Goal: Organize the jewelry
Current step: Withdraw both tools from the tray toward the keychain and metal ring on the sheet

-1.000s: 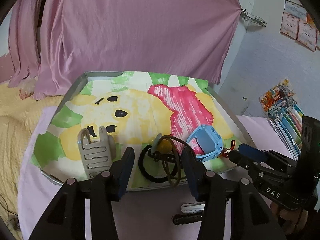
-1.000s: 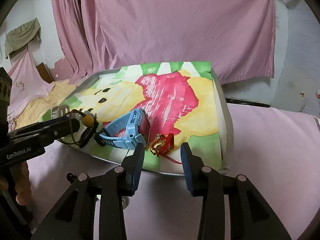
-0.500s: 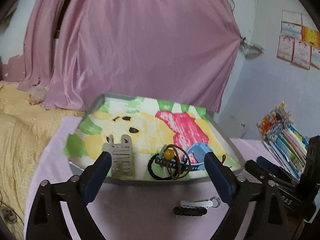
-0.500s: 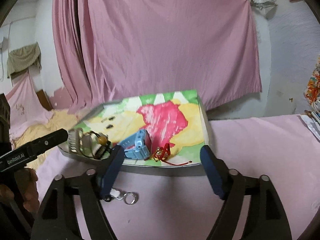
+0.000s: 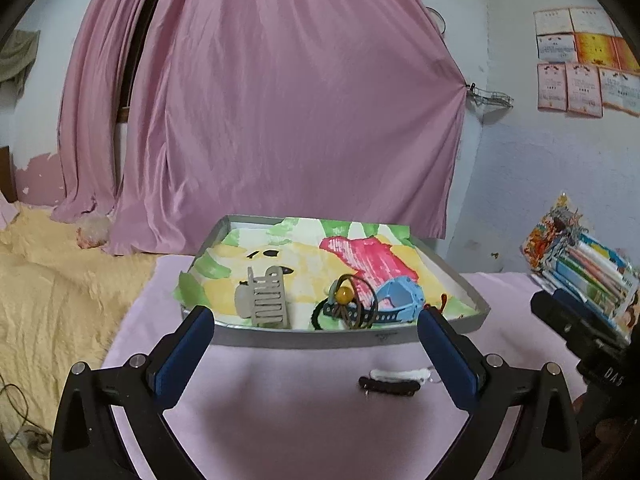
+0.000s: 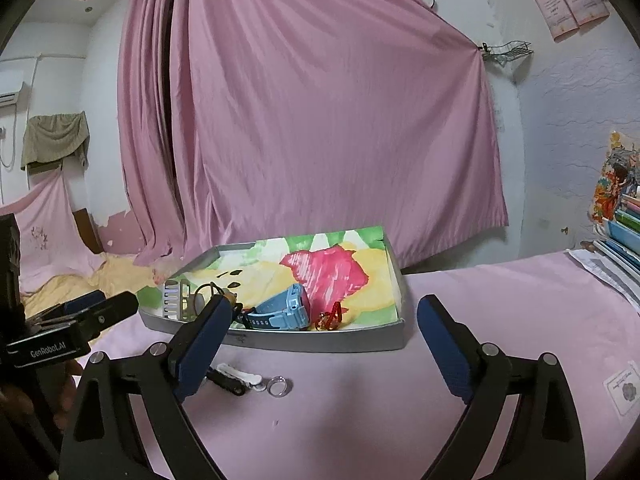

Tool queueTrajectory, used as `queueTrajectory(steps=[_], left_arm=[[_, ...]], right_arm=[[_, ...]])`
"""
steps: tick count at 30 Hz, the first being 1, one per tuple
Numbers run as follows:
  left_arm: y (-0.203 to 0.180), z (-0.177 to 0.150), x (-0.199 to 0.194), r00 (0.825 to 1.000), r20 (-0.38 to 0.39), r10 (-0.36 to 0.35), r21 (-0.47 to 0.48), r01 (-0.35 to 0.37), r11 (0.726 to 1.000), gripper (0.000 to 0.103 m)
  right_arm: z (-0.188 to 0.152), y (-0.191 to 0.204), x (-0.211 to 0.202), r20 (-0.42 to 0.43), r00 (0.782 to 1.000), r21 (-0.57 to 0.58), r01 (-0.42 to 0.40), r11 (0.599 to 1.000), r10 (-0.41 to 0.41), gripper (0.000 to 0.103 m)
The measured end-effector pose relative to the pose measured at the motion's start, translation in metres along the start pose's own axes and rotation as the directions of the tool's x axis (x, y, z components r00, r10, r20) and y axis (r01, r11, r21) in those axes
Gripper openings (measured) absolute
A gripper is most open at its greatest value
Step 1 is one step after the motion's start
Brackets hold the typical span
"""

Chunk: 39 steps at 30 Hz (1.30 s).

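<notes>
A grey tray (image 5: pixel 340 338) lined with a colourful drawing rests on the pink cloth. It holds a grey claw clip (image 5: pixel 264 298), dark hair ties with a yellow bead (image 5: pixel 346 306), a blue watch (image 5: pixel 400 300) and a red cord bracelet (image 6: pixel 330 316). In front of the tray lie a white clip (image 5: pixel 396 374), a black clip (image 5: pixel 388 386) and a small silver ring (image 6: pixel 279 386). My left gripper (image 5: pixel 314 314) hovers wide open and empty before the tray's near wall. My right gripper (image 6: pixel 324 304) is also wide open and empty, back from the tray's right front corner.
A pink curtain (image 5: pixel 280 120) hangs behind the tray. Stacked books (image 5: pixel 592 272) stand at the right. A yellow blanket (image 5: pixel 52 272) lies to the left. A small card (image 6: pixel 624 392) sits on the pink cloth at the right.
Both grippers have drawn back and up from the tray, and their fingers have spread from a narrow gap to wide open. The items in the tray stay put.
</notes>
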<state>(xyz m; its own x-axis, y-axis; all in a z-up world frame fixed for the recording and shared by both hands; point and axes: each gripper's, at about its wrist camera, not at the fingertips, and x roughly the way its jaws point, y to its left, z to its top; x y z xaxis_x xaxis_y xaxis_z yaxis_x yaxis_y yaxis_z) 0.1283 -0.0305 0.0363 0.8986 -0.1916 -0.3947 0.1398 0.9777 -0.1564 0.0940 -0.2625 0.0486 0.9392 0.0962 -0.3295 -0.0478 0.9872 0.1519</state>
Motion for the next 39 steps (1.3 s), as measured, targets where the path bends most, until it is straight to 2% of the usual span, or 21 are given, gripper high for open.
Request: queueTrajectory(steps=[10,23,31,39], left_arm=[[0.006,-0.015,-0.011,0.999,-0.036,0.030,0.004,-0.030,1.000,0.102],[0.009,-0.023,-0.008,0.994,-0.088,0.059,0.014,-0.058,0.998,0.102],[0.007,-0.027,0.004,0.985,-0.160,0.060,0.049,-0.053,0.997,0.102],[0.005,-0.029,0.021,0.964,-0.264,0.001,0.038,0.009,0.999,0.102]], right_arm=[[-0.004,-0.001,-0.012,-0.017,1.000,-0.004,0.004,1.000,-0.004,0.092],[-0.016,0.001,0.003,-0.120,0.993,-0.023,0.005,1.000,-0.007,0.092],[-0.020,-0.009,0.020,-0.227,0.974,-0.009,0.009,1.000,-0.011,0.092],[-0.024,-0.013,0.034,-0.314,0.949,-0.010,-0.024,1.000,0.019,0.091]])
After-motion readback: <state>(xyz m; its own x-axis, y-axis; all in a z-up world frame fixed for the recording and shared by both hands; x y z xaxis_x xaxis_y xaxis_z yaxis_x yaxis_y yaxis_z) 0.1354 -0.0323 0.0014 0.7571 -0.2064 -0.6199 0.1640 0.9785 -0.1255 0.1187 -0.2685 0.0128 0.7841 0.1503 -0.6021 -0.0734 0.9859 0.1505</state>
